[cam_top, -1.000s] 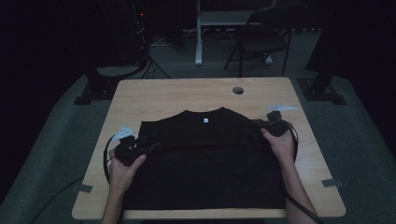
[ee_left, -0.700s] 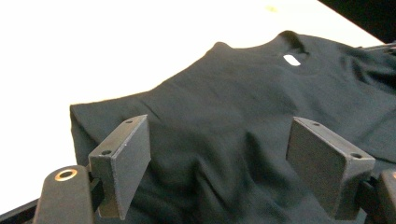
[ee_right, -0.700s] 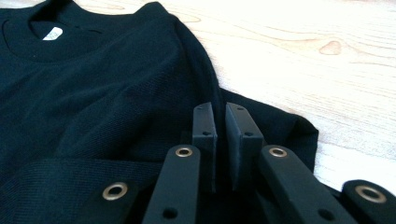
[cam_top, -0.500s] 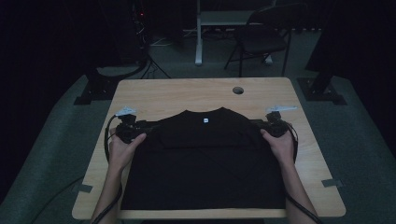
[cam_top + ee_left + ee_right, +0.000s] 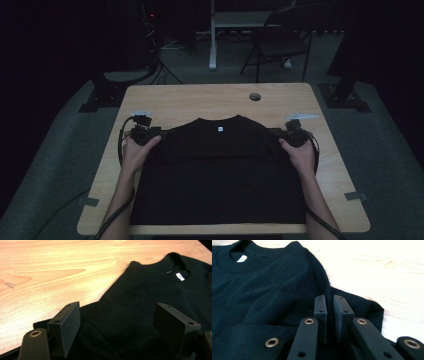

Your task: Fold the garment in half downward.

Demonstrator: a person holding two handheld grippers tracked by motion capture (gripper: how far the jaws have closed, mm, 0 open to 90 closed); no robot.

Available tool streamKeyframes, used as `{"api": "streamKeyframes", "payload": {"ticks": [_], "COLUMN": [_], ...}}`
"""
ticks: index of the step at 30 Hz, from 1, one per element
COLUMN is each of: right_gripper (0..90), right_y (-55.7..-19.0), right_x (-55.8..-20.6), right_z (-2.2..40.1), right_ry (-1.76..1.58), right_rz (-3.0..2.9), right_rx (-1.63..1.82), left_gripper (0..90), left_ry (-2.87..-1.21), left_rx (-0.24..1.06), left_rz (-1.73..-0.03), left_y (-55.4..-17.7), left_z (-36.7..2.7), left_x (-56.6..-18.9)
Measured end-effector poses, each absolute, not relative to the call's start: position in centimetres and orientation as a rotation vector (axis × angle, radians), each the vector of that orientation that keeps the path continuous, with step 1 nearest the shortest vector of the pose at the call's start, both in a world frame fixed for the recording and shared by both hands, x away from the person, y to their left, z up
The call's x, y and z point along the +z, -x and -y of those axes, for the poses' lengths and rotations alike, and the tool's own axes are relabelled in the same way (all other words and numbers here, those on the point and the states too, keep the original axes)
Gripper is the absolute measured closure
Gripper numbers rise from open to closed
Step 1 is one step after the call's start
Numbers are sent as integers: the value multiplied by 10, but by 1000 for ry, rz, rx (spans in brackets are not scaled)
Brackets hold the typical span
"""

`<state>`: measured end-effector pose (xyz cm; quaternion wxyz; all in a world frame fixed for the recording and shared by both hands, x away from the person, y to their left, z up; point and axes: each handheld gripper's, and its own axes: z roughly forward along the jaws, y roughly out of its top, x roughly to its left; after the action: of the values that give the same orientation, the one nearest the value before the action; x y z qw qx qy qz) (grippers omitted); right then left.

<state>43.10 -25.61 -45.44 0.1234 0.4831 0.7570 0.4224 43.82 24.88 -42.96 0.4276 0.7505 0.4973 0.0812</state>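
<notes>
Two grippers sit at the shoulders of the black T-shirt [image 5: 220, 170], which lies flat across the wooden table [image 5: 200, 100] in the high view. The shirt fills the lower middle of the frame, collar toward the top and hem running close along the table's near edge at the bottom. Your left gripper [image 5: 145, 134] is at the left shoulder, mid-left of the frame, and your right gripper [image 5: 291, 136] at the right shoulder, mid-right. Bare wood lies open above the collar, up to a round cable hole [image 5: 255, 96] near the top edge, and narrow strips of table stay free on both sides of the shirt. A folding chair [image 5: 280, 42] stands beyond the table at upper right.

In the left gripper view, your left gripper [image 5: 120, 332] has its jaws spread wide, released, with the T-shirt [image 5: 150, 297] lying below and between them and neither pad pressing on it. The collar and its white label [image 5: 180, 276] are at upper right. Bare table [image 5: 55, 270] takes the whole upper left, and the cloth's edge runs diagonally from the left jaw up to the collar.

In the right gripper view, your right gripper [image 5: 330, 320] is clenched on a fold of the T-shirt [image 5: 267, 290] near the sleeve edge, at lower centre. The collar is at upper left; open table [image 5: 387, 272] spreads across the right.
</notes>
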Motion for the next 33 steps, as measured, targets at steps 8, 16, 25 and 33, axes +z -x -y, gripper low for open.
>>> {"api": "streamKeyframes", "payload": {"ticks": [8,16,25,33], "right_gripper": [805,805,804,807], "right_y": [-431,-430,-430,-427], "right_x": [-455,-455,-455,-450], "right_z": [256,256,256,256], "right_ry": [-1414,-1418,-1420,-1375], "right_rz": [-2203,-2202,-2201,-2181], "right_rx": [1237,1238,1238,1247], "left_gripper": [413,624,857,858], "left_ry": [-1873,-1878,-1899,-1871], "left_rx": [157,131,163,218], "left_rz": [-1275,-1324,-1326,-1266], "left_y": [-443,-446,-447,-442], "left_z": [-254,-259,-258,-258], "left_x": [-430,-431,-432,-414]}}
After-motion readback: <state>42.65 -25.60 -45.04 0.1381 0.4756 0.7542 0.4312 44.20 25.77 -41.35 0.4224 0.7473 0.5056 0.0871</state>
